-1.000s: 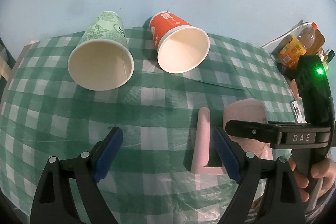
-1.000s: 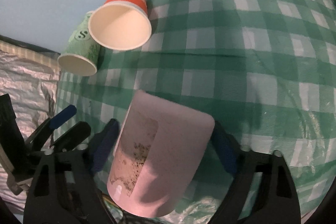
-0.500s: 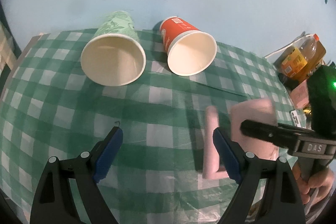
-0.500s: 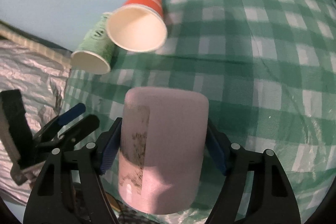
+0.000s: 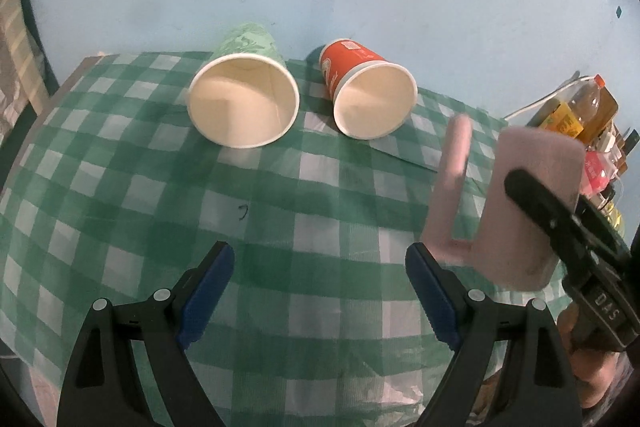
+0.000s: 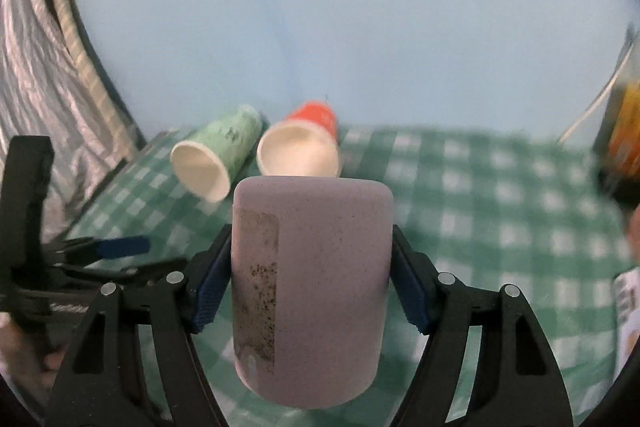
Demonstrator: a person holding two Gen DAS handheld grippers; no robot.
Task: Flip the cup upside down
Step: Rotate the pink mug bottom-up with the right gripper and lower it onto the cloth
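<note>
While the right claw point(image 6: 310, 291) grips the pink cup point(image 6: 310, 291) clear above the desk point(image 5: 280, 187) — long axis near upright, handle toward the left claw point(image 5: 320, 291) — that claw hangs open, empty, just beside it.

We see a green paper cup point(image 5: 245, 99) and an orange paper cup point(image 5: 368, 95) lying on the checked tablecloth point(image 5: 280, 211), with bottles point(image 5: 576, 107) beside.

Ahead of my left claw point(image 5: 320, 287) the tabletop point(image 5: 120, 187), under a green checked cloth point(image 5: 320, 187), carries a green paper cup point(image 5: 244, 99) and a red paper cup point(image 5: 372, 99), both on their sides, mouths toward me.
</note>
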